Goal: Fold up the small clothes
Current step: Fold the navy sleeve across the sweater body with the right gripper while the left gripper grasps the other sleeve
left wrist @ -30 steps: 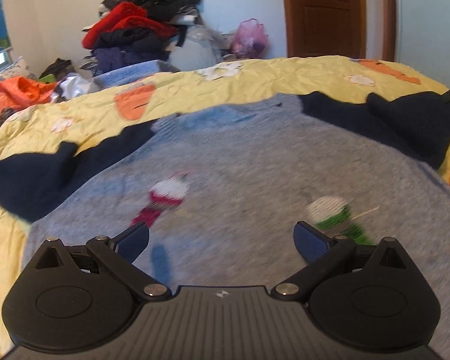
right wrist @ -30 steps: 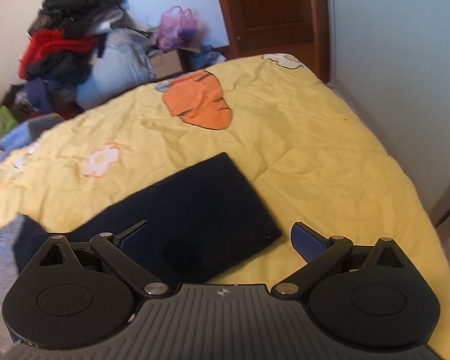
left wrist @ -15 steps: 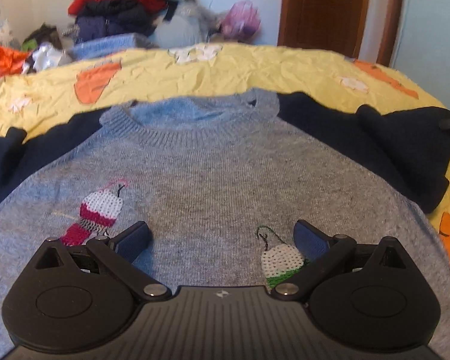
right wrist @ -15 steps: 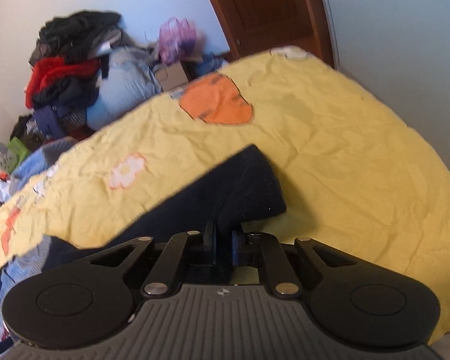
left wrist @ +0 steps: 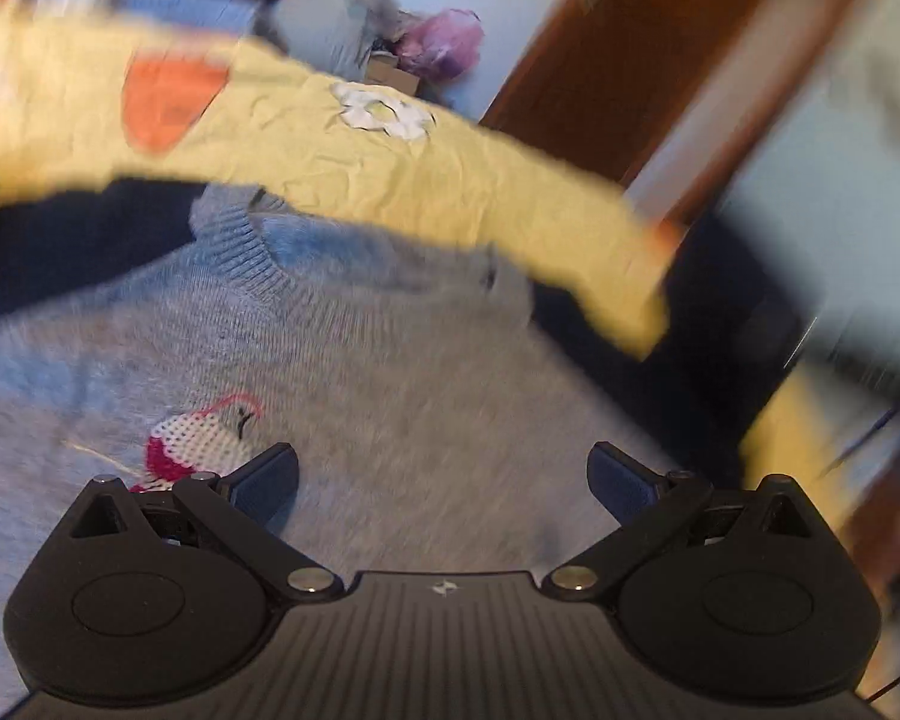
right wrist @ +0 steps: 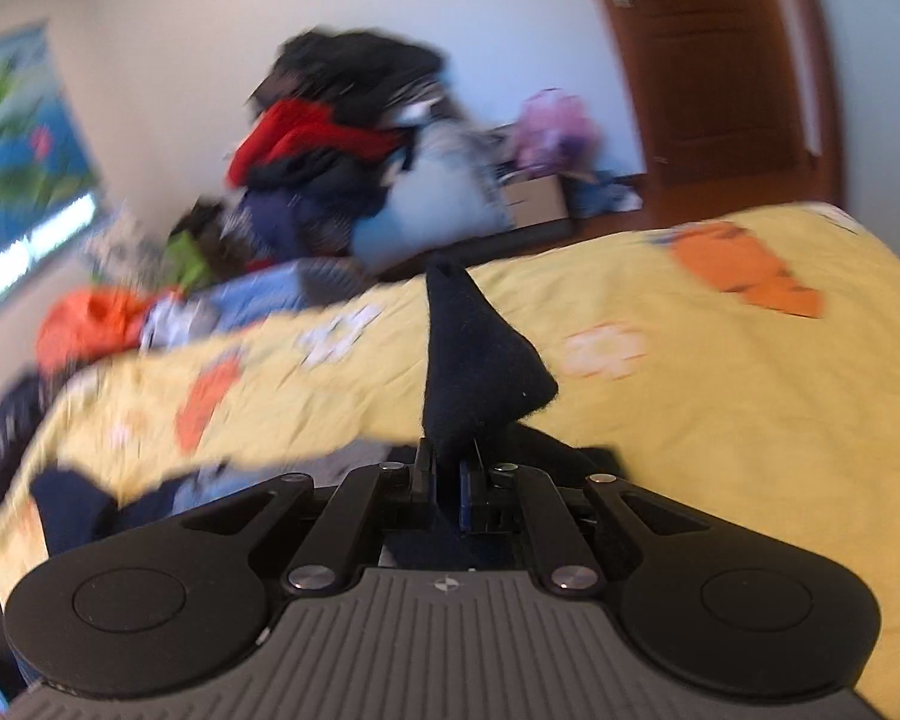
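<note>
Right tongs [right wrist: 447,471] clamped on navy sleeve cuff [right wrist: 480,360], raised off the bed [right wrist: 720,420]; sweater body [left wrist: 390,390] lies leftward under left tongs [left wrist: 444,474], which gape empty.

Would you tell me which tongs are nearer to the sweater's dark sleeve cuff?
Right. The right tongs are shut on the dark sleeve cuff; the left tongs hang open over the sweater's grey front, away from it.
</note>
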### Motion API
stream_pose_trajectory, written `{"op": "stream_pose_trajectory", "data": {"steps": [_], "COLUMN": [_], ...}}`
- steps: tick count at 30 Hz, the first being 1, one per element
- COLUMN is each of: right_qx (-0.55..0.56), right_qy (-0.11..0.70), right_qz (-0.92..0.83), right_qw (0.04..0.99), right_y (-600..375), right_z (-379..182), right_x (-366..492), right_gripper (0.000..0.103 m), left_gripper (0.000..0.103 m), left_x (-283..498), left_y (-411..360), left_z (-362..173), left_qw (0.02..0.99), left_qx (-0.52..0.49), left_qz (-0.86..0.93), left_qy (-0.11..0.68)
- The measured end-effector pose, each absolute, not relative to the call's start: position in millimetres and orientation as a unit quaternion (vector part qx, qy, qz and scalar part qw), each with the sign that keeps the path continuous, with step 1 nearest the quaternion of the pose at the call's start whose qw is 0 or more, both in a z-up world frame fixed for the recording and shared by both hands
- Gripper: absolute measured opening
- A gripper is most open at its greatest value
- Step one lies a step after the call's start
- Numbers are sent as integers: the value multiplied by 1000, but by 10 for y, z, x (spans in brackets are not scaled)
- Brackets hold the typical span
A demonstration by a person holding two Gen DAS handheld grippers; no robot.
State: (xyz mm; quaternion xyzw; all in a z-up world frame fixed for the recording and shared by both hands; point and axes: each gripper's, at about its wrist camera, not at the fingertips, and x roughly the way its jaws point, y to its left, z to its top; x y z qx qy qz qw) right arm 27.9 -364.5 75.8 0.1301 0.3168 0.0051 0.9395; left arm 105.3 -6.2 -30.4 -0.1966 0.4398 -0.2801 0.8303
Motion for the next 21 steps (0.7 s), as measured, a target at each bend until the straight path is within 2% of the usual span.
{"op": "stream_pose_trajectory", "data": {"steps": [2, 6, 7, 8, 9, 11, 12, 15, 21], "right_qx": [102, 41, 22, 0, -15, -17, -8, 30, 72], "right_qy": [327, 377, 392, 403, 400, 385, 376, 346, 340], "right_qz": [21, 44, 43, 48, 61, 69, 70, 67, 40], "right_qw": [939, 924, 919, 914, 914, 920, 924, 935, 937], "right_y": [-3301, -2764, -2665, -2572, -2505, -2452, -2484, -2667, -3081], "right_z": [662, 326, 227, 160, 148, 253, 325, 545, 720], "right_x": [339, 447, 444, 441, 390, 219, 121, -145, -355], "right_gripper": [13, 13, 19, 39, 47, 90, 95, 88, 88], "left_gripper": [103, 103, 103, 103, 103, 103, 103, 103, 103], "left_x": [1293, 1528, 1589, 1653, 1730, 1833, 1887, 2007, 2257], "left_y": [148, 199, 189, 185, 167, 90, 43, -126, -423], "left_z": [-325, -199, -204, -239, -267, -293, -298, -366, -620], "left_qw": [790, 779, 765, 750, 736, 725, 722, 703, 653], "left_qx": [-270, -245, -254, -272, -285, -288, -285, -290, -328], "left_qz": [-272, -293, -298, -303, -308, -313, -317, -320, -338], "left_qy": [479, 498, 511, 521, 531, 541, 545, 565, 594]}}
